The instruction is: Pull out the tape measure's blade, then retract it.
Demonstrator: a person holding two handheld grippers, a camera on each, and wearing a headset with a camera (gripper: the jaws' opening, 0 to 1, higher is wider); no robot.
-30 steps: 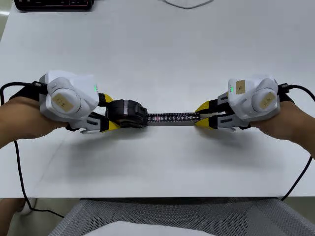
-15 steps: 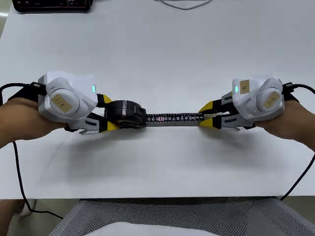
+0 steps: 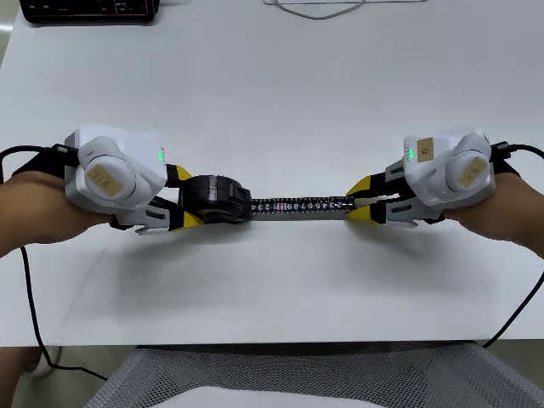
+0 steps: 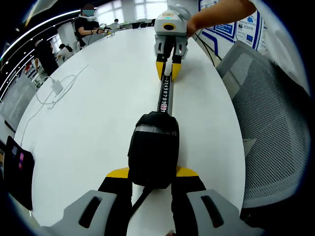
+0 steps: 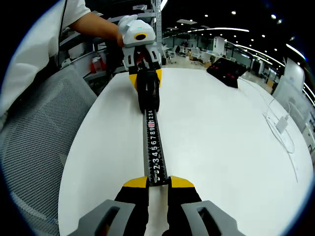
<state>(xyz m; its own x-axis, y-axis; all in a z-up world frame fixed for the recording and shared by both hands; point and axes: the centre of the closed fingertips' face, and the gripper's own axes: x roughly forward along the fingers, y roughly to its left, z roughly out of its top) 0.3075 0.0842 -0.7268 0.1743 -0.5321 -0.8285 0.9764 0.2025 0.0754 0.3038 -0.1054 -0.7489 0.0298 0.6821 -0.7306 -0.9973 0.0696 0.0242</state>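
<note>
Holding with the left gripper [image 3: 189,195], jaws pressed onto the two flanks of the tape measure's black case [image 3: 217,197]. Pinching with the right gripper [image 3: 357,200], jaws closed flat on the free end of the blade [image 3: 297,206]. Straight ahead of each gripper, facing it, the other. Between them, a short run of blade drawn taut over the white table [image 3: 280,93], printed numbers showing.

At the case, likely a compact, rigid, fairly weighty lump of smooth plastic, so best clamped across the broad sides, as here. At the blade, probably thin springy metal: stiff along its length, quick to kink if bent sideways, slick and sharp at the edges. Best taken at the very tip and pulled in line with the case mouth. Given the spring inside, prone to whip back if let go, so better eased home than dropped.

Hard to make out: the end hook, buried between the right gripper's jaws. Likewise any lock button on the case. No telling whether case and blade rest on the table or hang just above it. Behind both grippers, a mesh chair [image 3: 280,374], cut off. Well off to the left gripper's left, a dark device [image 3: 89,8], cropped.
</note>
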